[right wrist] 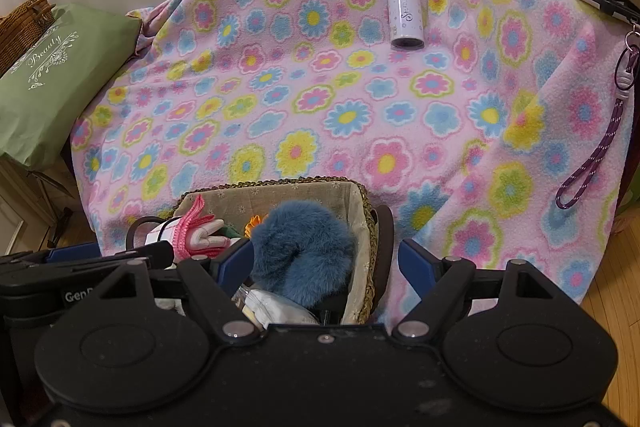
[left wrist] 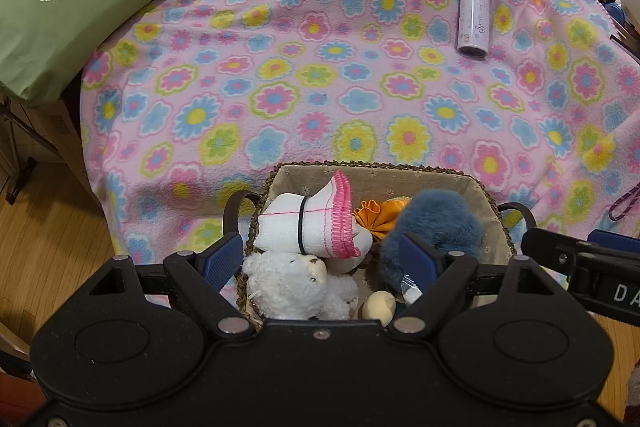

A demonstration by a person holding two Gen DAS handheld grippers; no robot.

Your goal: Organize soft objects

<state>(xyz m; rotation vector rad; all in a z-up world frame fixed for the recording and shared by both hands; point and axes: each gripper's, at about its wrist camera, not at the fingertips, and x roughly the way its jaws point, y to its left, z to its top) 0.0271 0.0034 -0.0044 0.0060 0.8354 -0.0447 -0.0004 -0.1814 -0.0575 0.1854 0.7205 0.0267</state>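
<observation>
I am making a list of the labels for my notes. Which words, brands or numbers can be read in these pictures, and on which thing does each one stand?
"Beauty": white script on the green fabric cushion.
"DA": white letters, cut off, on the black right gripper body.
"Gen": white letters, cut off, on the black left gripper body.
Lilac cylindrical bottle: dark script along its side, too blurred to read.

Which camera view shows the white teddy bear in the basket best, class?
The left wrist view: the white teddy bear lies plainly in the basket, face and body visible. In the right wrist view it is hidden behind the grippers.
</observation>
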